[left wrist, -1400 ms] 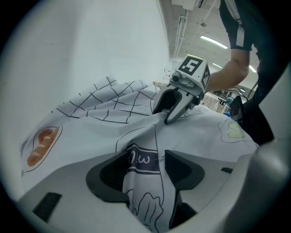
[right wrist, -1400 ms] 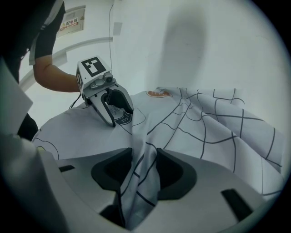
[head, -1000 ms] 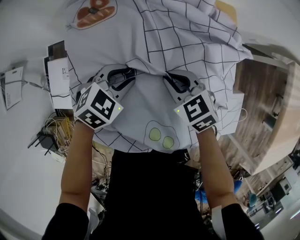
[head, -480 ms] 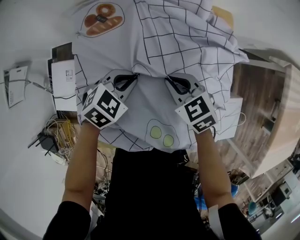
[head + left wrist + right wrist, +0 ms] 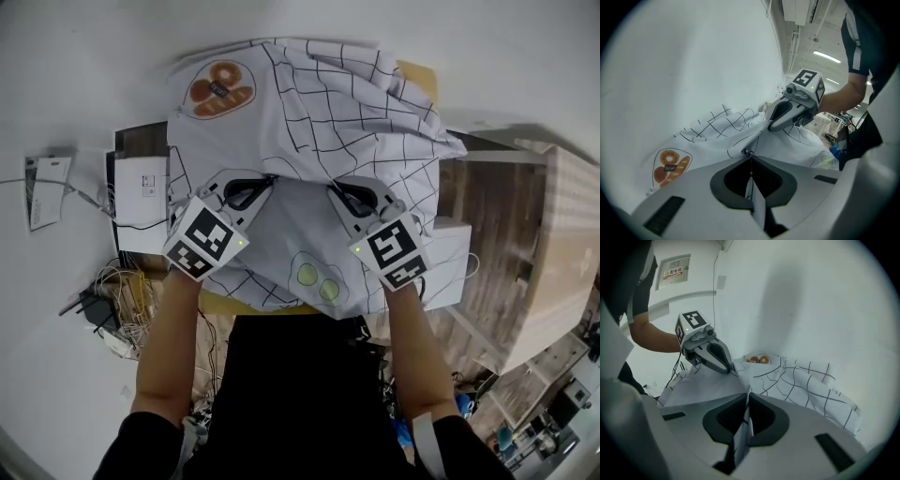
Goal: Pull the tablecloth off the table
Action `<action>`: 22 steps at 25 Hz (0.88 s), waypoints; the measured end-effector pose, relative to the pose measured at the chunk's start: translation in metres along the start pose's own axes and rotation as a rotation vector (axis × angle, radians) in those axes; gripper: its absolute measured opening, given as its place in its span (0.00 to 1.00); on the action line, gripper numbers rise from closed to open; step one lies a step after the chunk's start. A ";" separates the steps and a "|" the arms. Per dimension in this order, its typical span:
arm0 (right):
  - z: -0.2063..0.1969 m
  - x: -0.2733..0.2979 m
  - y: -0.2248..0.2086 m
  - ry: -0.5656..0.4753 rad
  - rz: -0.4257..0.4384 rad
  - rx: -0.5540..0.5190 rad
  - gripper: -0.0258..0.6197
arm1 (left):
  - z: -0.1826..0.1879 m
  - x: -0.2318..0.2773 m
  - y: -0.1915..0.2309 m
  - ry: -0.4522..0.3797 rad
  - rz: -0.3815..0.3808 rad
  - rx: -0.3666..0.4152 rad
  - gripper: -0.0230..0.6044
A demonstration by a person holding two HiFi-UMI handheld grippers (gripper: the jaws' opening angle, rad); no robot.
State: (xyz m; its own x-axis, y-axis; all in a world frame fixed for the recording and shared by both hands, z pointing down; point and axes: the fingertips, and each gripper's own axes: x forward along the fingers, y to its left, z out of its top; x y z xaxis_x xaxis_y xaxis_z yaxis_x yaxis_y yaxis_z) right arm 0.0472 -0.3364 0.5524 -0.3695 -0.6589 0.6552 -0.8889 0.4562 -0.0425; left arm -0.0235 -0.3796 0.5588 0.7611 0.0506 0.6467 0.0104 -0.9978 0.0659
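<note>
The tablecloth (image 5: 347, 103) is white with a black grid, a bread-and-doughnut print (image 5: 220, 89) and a green pea print (image 5: 317, 281). It lies bunched over the wooden table (image 5: 421, 79), and its near hem hangs against the person's black torso. My left gripper (image 5: 266, 181) is shut on a raised fold of cloth, which shows pinched between its jaws (image 5: 750, 157). My right gripper (image 5: 334, 186) is shut on a neighbouring fold, a strip of cloth running down between its pads (image 5: 748, 399). The two grippers sit side by side, tips angled toward each other.
White boxes and papers (image 5: 141, 178) lie left of the table, with a tangle of cables (image 5: 112, 281) below them. A white box (image 5: 452, 258) stands at the right, beside wooden flooring and a light wooden cabinet (image 5: 562, 244). A white wall rises behind the table.
Both grippers have kept hold of their folds while the cloth drew toward the person and bunched tighter. More of the table's far corner and the surroundings now shows.
</note>
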 end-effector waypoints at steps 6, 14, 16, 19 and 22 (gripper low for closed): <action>0.027 -0.024 -0.010 -0.031 -0.024 -0.024 0.08 | 0.037 -0.017 0.003 -0.043 0.026 0.019 0.06; 0.060 -0.052 -0.018 -0.071 -0.049 -0.032 0.08 | 0.075 -0.039 0.009 -0.072 0.054 0.051 0.06; 0.070 -0.059 -0.022 -0.086 -0.063 -0.043 0.08 | 0.088 -0.045 0.011 -0.088 0.062 0.064 0.06; 0.086 -0.070 -0.028 -0.113 -0.084 -0.062 0.08 | 0.105 -0.054 0.013 -0.113 0.074 0.078 0.06; 0.101 -0.081 -0.033 -0.144 -0.098 -0.072 0.08 | 0.120 -0.062 0.015 -0.129 0.086 0.092 0.06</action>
State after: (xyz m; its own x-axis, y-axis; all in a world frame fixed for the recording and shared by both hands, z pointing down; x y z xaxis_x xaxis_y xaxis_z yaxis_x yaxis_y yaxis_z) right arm 0.0788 -0.3583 0.4245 -0.3220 -0.7786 0.5386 -0.9026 0.4241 0.0734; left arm 0.0072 -0.4031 0.4288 0.8386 -0.0356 0.5436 -0.0041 -0.9982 -0.0590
